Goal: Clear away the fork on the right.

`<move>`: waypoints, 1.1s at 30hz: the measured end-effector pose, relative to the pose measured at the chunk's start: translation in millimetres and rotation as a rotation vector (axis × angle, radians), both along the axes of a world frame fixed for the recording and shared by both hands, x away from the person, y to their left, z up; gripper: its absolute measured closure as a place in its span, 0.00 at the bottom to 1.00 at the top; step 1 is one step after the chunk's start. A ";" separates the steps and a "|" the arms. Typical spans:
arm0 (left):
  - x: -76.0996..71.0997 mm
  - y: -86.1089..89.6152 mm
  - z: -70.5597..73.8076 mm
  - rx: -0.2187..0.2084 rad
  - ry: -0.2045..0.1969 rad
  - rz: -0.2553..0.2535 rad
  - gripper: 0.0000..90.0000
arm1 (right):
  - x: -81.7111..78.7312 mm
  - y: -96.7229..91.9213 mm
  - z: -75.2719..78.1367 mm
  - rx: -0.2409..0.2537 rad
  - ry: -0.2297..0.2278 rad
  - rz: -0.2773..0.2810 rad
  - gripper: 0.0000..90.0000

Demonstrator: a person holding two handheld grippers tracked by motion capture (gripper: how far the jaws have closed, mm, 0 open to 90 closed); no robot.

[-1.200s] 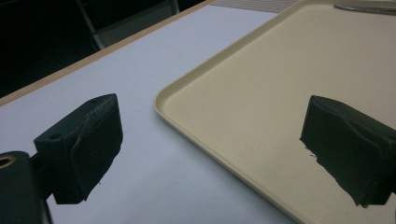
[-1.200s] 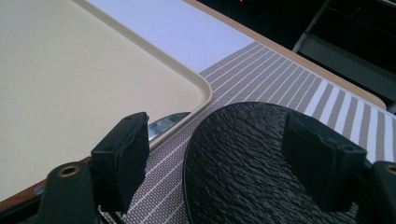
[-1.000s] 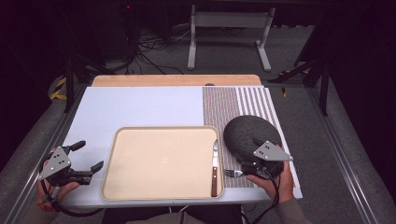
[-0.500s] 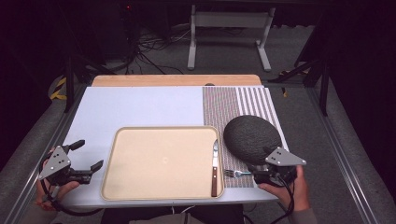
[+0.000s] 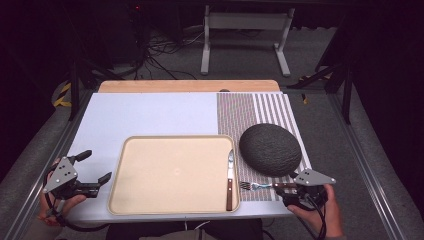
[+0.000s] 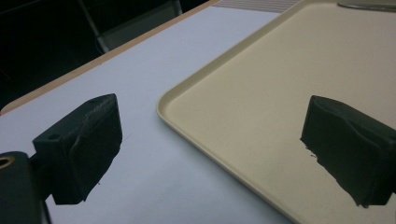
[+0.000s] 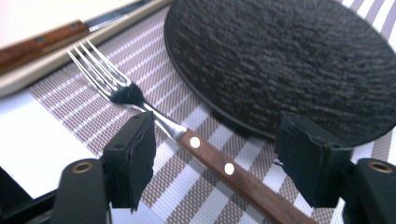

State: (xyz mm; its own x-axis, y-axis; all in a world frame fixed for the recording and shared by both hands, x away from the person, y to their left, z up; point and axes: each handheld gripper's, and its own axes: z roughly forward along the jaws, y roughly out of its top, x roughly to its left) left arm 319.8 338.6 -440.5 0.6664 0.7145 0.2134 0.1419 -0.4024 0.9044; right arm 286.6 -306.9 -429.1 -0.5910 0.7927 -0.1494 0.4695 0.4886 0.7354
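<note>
Lower left of high view: left gripper (image 5: 94, 166), black jaws spread wide over pale matte tabletop (image 5: 150, 112), nothing between them. In left gripper view one pad hangs over the tabletop, the other over the tray's corner; neither seen touching.

Centre: tray (image 5: 150, 200), beige, rectangular, rounded corners, low raised rim, smooth. Along its right edge a knife (image 5: 230, 180), steel blade toward frame top, brown riveted wooden handle toward bottom.

Right of tray: striped woven placemat (image 5: 260, 107), brown-and-white bands. On it a round dark plate (image 5: 270, 149), rough stippled surface.

Lower right, just below plate: fork (image 5: 260, 186), steel tines pointing toward the tray, wooden handle with two pale rivets, lying flat on the mat. Right gripper (image 5: 285, 189) straddling the handle; jaws have just been closing, still released, gaps visible on both sides of the handle in right gripper view (image 7: 215, 163).

No readable writing anywhere.
</note>
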 end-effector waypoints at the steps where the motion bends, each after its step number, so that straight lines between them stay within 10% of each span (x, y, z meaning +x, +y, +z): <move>1: -0.1 -0.1 0.2 0.002 -0.001 0.001 0.07 | 0.2 -0.9 -0.8 -0.002 0.009 0.005 0.37; 33: 1.2 -1.6 -1.6 0.003 0.008 -0.002 0.07 | 11.3 8.8 -15.3 -0.056 0.123 0.095 0.59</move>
State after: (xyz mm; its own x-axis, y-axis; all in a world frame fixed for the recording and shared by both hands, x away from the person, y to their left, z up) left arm 321.0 337.0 -442.1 0.6695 0.7124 0.2103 0.1479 -0.4053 0.9022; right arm 297.9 -298.0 -444.4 -0.6793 0.7250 -0.1133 0.5045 0.5735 0.6455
